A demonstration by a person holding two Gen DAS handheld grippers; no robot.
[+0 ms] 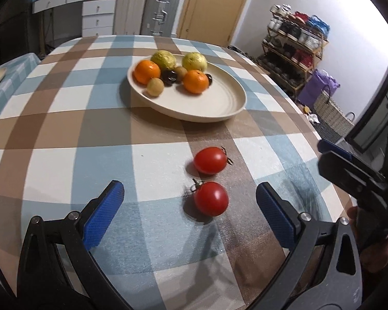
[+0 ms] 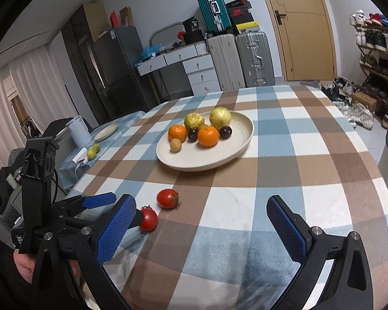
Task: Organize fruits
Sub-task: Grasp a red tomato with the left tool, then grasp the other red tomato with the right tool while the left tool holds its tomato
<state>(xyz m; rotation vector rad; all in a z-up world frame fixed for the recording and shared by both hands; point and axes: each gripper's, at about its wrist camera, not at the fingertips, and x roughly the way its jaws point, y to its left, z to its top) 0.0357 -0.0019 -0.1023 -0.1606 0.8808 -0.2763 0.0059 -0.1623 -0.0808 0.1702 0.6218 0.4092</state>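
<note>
Two smooth, glossy tomatoes, the near tomato and the far tomato, are lying on the checked tabletop, short of the cream plate of fruit. The left gripper is hovering, fingers wide, probably framing the near one; closing gently should avoid bruising. The right gripper is likewise gaping empty.
</note>
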